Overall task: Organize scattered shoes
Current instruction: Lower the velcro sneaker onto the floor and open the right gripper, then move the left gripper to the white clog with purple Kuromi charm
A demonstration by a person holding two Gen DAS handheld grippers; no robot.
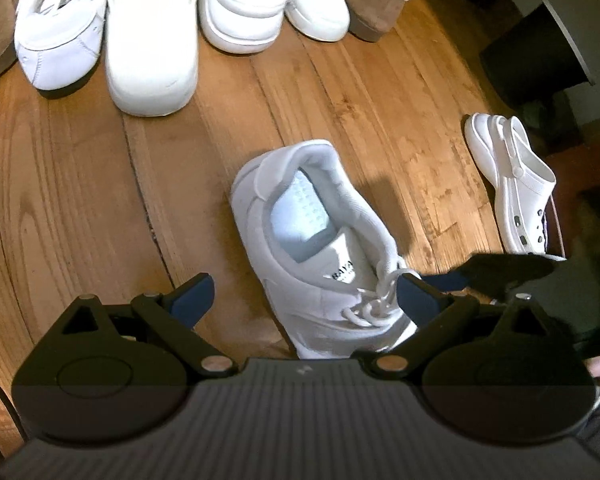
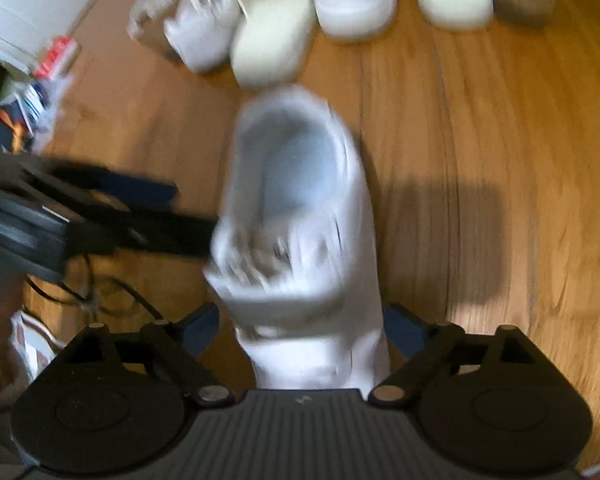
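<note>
A white lace-up sneaker (image 1: 300, 232) lies on the wooden floor with its heel pointing away from me. My left gripper (image 1: 304, 296) stands open, its blue pads either side of the laced front, and neither pad presses on it. In the blurred right wrist view the same sneaker (image 2: 300, 200) has its toe between the spread fingers of my right gripper (image 2: 303, 330). The right pad is at the shoe's side and a small gap shows at the left pad. One finger of the right gripper (image 1: 500, 268) reaches in beside the laces. The left gripper (image 2: 180, 216) comes in from the left.
Along the far side stands a row of shoes: a white sneaker (image 1: 56, 28), cream slippers (image 1: 152, 40), a chunky white shoe (image 1: 240, 4) and tan boots (image 1: 376, 0). A lone white clog (image 1: 516, 184) lies to the right, near dark furniture (image 1: 540, 48). Papers (image 2: 32, 92) and cables (image 2: 100, 292) lie to the left.
</note>
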